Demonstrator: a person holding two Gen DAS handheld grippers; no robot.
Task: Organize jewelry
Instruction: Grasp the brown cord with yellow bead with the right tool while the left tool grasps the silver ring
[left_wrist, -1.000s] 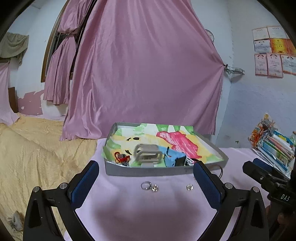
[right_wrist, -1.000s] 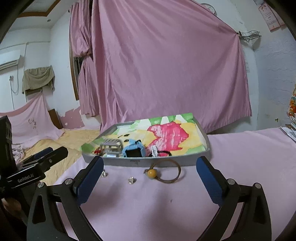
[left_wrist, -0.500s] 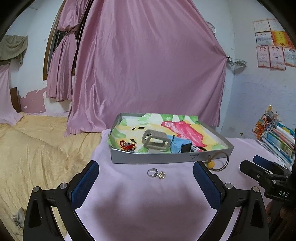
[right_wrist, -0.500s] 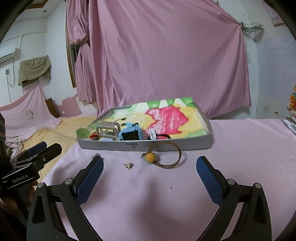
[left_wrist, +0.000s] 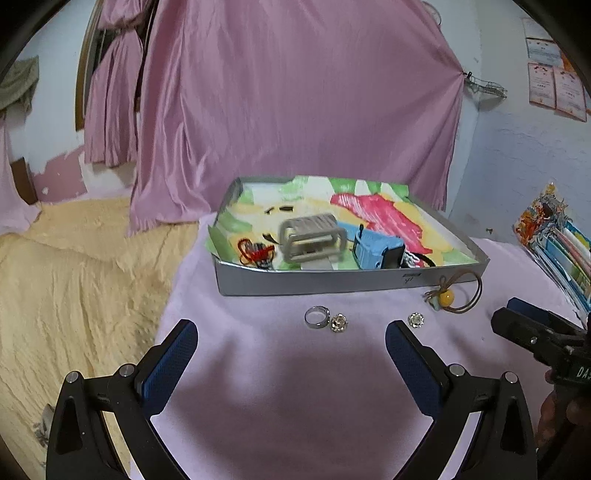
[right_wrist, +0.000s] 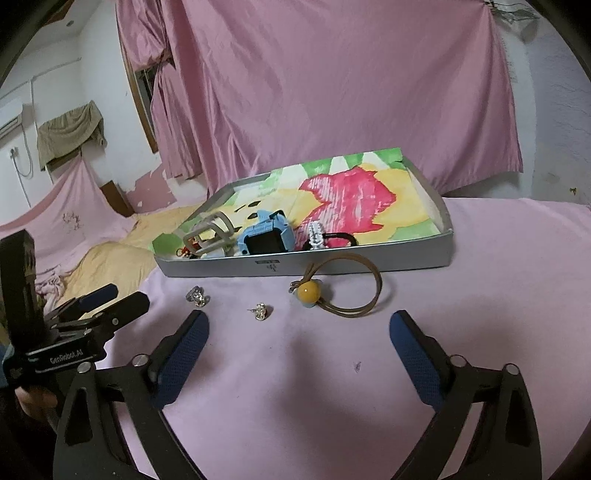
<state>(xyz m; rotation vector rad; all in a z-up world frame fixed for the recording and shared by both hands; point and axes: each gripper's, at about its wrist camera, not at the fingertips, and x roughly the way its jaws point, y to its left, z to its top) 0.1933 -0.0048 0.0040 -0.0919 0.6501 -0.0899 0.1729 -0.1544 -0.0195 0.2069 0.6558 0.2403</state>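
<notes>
- Our left gripper (left_wrist: 291, 347) hung wide open, empty, above the pink cloth (left_wrist: 280, 387).
- Our right gripper (right_wrist: 299, 336) was closing, nothing between its fingers; the bracelet (right_wrist: 343, 291) lay ahead beside the tray (right_wrist: 369, 254).

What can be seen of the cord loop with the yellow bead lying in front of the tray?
The cord loop is a thin tan band, leather-like, doubled into a ring and lying flat on the pink cloth. A round mustard-yellow bead sits at its near left end, with a small knot and a pale bluish piece beside it. The loop's far edge lies right against the grey tray wall; actual contact is unclear. Neither gripper touches it.
</notes>
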